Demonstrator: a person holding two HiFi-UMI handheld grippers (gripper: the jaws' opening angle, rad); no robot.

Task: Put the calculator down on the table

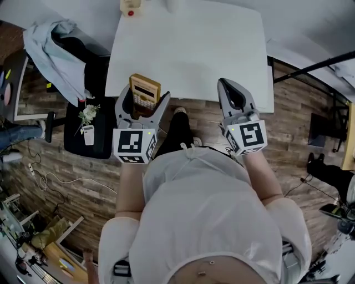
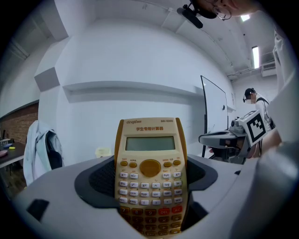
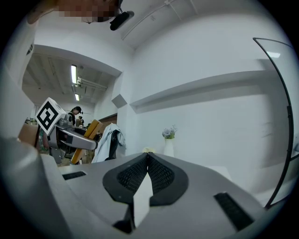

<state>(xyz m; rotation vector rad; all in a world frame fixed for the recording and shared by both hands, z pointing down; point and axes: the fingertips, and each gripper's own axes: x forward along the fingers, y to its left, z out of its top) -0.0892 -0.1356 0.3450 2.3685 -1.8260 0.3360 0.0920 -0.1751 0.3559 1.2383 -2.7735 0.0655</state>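
At the far left a pale jacket hangs over a chair, and nearer the person a small white vase of flowers stands on a dark surface beside the table. The left gripper has its jaws clamped on the lower part of a yellow scientific calculator. The calculator stands upright between the jaws, keys and display facing that gripper's camera, and is held at the near left edge of the white table rather than lying on it. A small yellowish object sits at the table's far edge. To the right, the right gripper points at the table's near edge with its jaws pressed together and nothing between them.
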